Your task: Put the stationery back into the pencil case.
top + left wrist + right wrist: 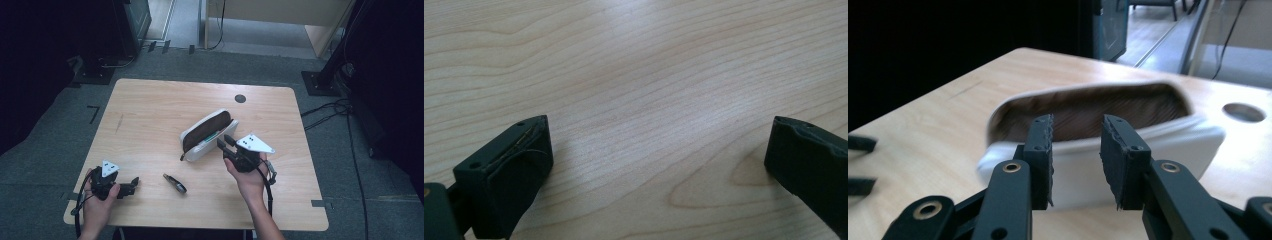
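Two hand-held grippers are over the pale wooden desk (150, 105). The right hand-held gripper (227, 140) sits just short of the white, oblong pencil case with a brown lining (207, 134), which lies unzipped and open near the middle of the desk, running diagonally with its far end toward the far right corner. In the right gripper view the jaws stand narrowly apart, with nothing between their pads, and the white side wall of the case (1168, 150) is directly ahead of them, close but not gripped; whether the tips touch it cannot be told. Something greenish lies inside the case, too small to tell what.

The left hand-held gripper (134, 184) rests near the near left corner of the desk, well apart from the case. Its jaws are spread wide in the left gripper view, with bare wood grain (649, 100) between them and nothing held.

A small dark, slender object with a light end (175, 183) lies on the desk toward the near edge, between the two hand-held grippers, touched by neither.
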A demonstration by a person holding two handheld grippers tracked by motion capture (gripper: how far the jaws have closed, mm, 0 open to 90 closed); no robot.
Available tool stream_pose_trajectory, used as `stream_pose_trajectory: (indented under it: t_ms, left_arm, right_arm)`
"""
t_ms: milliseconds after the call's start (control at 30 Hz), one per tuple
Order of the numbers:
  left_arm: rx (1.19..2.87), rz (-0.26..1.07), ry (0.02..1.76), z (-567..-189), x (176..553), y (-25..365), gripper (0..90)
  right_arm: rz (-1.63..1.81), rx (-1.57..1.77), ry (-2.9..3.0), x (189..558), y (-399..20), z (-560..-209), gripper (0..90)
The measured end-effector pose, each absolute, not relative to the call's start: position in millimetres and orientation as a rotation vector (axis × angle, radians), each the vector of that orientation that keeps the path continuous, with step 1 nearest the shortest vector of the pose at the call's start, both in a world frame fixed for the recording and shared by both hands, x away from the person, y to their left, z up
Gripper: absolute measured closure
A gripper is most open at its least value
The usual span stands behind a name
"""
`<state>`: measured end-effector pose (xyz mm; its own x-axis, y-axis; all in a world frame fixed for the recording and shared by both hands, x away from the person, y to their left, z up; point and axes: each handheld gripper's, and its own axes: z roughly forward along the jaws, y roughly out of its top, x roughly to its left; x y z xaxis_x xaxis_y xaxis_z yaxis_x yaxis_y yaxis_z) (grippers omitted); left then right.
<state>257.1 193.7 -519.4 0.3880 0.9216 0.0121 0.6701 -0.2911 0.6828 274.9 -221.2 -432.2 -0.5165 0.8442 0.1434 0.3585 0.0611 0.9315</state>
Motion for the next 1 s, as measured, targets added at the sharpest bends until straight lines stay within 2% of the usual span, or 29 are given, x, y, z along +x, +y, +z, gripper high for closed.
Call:
stream_pose_trajectory:
  t_ms: [500, 1000]
  left_arm:
    - [2.058, 0.550, 1.359, -519, 257, 194, 0.0]
    - [2.058, 0.550, 1.359, -519, 257, 194, 0.0]
  right_arm:
    - [1.472, 1.169, 2.053, 240, -195, -468, 64.8]
    - [1.529, 1.096, 2.205, 225, -161, -487, 62.4]
